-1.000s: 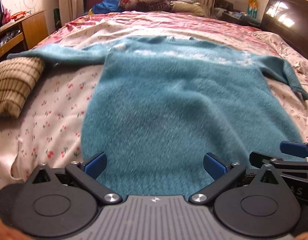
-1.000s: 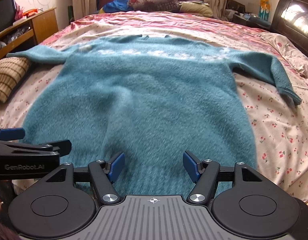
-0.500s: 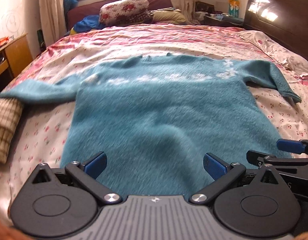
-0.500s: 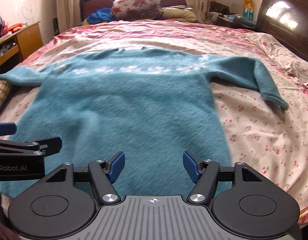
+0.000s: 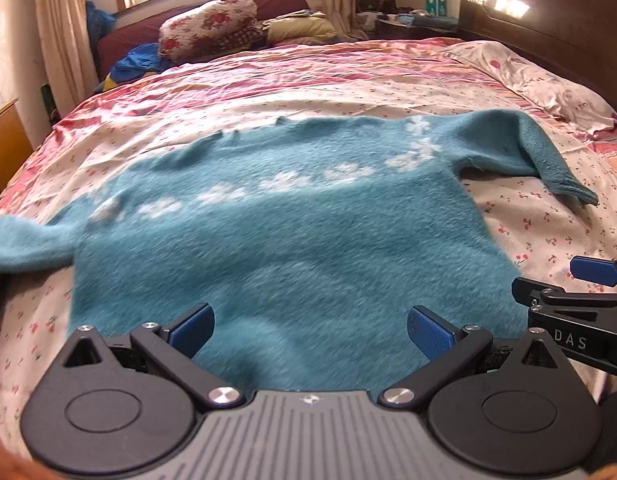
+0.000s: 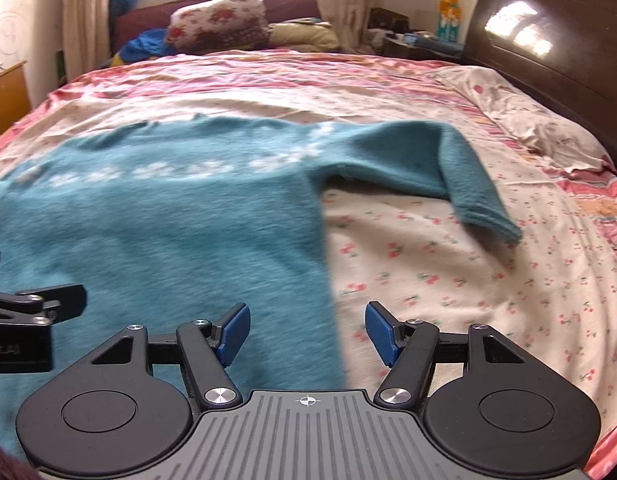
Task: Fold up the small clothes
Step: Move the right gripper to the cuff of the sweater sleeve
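A fuzzy teal sweater (image 5: 284,232) with a band of white flowers lies flat on the bed, neck toward the far side, both sleeves spread out. It also shows in the right wrist view (image 6: 168,224). My left gripper (image 5: 310,330) is open and empty above the sweater's lower body. My right gripper (image 6: 306,334) is open and empty over the sweater's right side edge, with the right sleeve (image 6: 464,176) ahead of it. The right gripper also shows at the right of the left wrist view (image 5: 588,280).
The bed (image 6: 448,280) has a cream sheet with small red flowers. A dark wooden headboard (image 6: 548,52) stands at the right. Pillows and bedding (image 5: 212,24) pile at the far side. A wooden cabinet (image 6: 4,96) stands at the left.
Both grippers have swung to the right over the sweater. The right sleeve and headboard come further into view; the checked pillow at the left has dropped out of sight. Both stay open.
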A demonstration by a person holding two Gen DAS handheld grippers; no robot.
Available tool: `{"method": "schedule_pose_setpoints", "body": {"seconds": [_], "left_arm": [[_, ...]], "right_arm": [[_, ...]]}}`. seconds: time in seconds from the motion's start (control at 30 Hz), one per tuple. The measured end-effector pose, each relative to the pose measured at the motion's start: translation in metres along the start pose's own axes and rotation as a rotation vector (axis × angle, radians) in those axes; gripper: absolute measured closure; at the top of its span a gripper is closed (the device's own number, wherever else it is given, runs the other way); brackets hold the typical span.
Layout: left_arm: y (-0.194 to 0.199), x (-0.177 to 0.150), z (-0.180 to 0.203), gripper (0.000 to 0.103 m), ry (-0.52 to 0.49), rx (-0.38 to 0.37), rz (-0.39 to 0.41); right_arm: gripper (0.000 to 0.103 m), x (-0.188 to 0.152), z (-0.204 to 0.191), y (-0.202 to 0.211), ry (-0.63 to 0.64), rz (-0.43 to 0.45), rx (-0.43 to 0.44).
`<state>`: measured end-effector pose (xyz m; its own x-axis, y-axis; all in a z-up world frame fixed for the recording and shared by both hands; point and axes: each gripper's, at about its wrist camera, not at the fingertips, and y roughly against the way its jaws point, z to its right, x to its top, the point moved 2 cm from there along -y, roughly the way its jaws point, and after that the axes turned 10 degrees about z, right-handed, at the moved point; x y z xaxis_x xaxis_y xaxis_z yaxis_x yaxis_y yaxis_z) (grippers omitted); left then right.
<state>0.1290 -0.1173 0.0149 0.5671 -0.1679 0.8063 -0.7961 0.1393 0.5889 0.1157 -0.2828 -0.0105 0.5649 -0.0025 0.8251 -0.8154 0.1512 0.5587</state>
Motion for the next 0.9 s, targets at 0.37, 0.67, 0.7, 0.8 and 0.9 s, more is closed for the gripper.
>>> {"method": "schedule_pose_setpoints", "body": {"seconds": [0.37, 0.67, 0.7, 0.8, 0.9], "left_arm": [[-0.024, 0.012, 0.032, 0.000, -0.040, -0.024, -0.012], [-0.032, 0.014, 0.046, 0.000, -0.060, -0.042, -0.021], [-0.032, 0.015, 0.048, 0.000, -0.062, -0.043, -0.020], [-0.033, 0.016, 0.052, 0.000, -0.067, -0.046, -0.017], [-0.035, 0.017, 0.056, 0.000, -0.072, -0.049, -0.016]], "right_arm": [[0.039, 0.001, 0.032, -0.024, -0.015, -0.009, -0.054], [0.040, 0.001, 0.045, -0.032, -0.019, -0.007, -0.076], [0.041, 0.001, 0.047, -0.033, -0.020, -0.005, -0.079], [0.041, 0.000, 0.051, -0.034, -0.021, -0.003, -0.089], [0.041, 0.000, 0.055, -0.036, -0.022, 0.001, -0.094]]}}
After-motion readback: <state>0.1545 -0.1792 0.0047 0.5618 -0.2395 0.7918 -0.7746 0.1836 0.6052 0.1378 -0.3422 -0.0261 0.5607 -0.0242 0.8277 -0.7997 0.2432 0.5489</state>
